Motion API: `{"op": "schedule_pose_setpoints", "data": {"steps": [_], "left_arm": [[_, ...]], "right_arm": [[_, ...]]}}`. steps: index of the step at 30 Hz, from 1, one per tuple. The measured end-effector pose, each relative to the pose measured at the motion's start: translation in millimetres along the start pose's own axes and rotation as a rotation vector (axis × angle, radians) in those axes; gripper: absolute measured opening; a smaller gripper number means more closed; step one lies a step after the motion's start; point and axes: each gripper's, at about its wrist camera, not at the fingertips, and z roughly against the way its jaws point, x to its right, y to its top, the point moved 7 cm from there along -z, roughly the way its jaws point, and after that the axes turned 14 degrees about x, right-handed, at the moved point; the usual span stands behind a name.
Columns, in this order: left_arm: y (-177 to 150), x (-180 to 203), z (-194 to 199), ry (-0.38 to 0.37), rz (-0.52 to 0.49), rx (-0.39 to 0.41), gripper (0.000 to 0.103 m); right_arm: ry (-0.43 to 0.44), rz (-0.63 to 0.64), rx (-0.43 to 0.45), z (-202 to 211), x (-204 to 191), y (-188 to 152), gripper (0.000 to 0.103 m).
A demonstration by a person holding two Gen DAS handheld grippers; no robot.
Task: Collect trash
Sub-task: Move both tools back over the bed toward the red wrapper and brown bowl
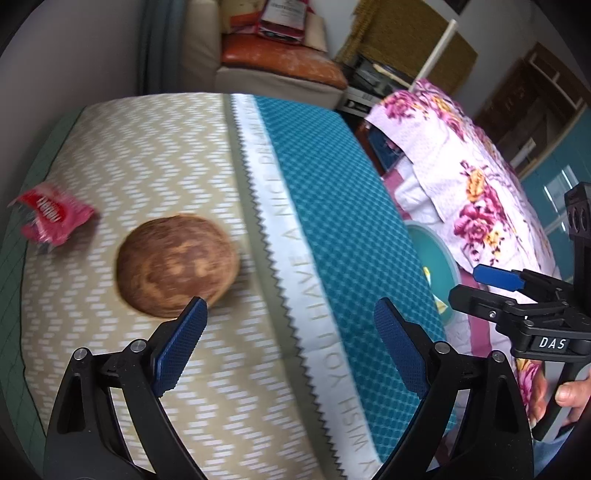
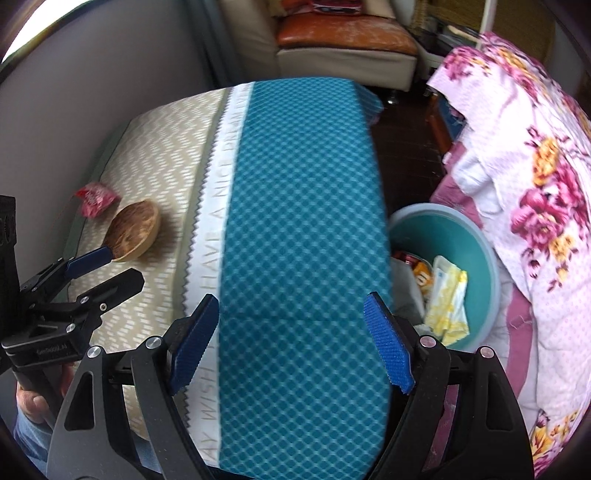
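A crumpled red wrapper (image 1: 51, 218) lies on the beige zigzag side of the cloth-covered table (image 1: 147, 147), left of a brown wooden bowl (image 1: 177, 264); the wrapper also shows in the right wrist view (image 2: 96, 199) beside the bowl (image 2: 135, 230). My left gripper (image 1: 291, 349) is open and empty, hovering just right of the bowl. My right gripper (image 2: 293, 345) is open and empty above the teal part of the cloth. A teal bin (image 2: 476, 240) with wrappers and paper inside stands on the floor to the right.
A floral quilt (image 2: 535, 166) is piled to the right of the bin. A chair with an orange cushion (image 2: 343, 33) stands behind the table. A grey wall runs along the table's left side.
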Motion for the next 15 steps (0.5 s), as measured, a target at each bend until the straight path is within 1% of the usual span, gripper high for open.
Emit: {"op": "schedule_pose_setpoints", "data": {"steps": [6,10,13,15], "left_arm": [[-5.9,-50.0,17.9,0.045,0.05,0.018,0.092],[-10.8,-93.4,30.8,0.095,0.095,0.031,0.092],[-15.0,-125.3,38.7,0.136,0.127,0.036,0.092],[-18.1,-140.8,42.1,0.156,0.146,0.036,0.092]], "right_arm": [[0.018,0.045,-0.031,-13.5,-39.0,3.8,0.077],[0.034,0.074,-0.057,-25.0,-60.5,4.5,0.077],[0.06,0.085,-0.088,-38.8,-79.5,5.4,0.077],[0.09,0.086,-0.126,-54.4,-97.2,5.8,0.077]]}}
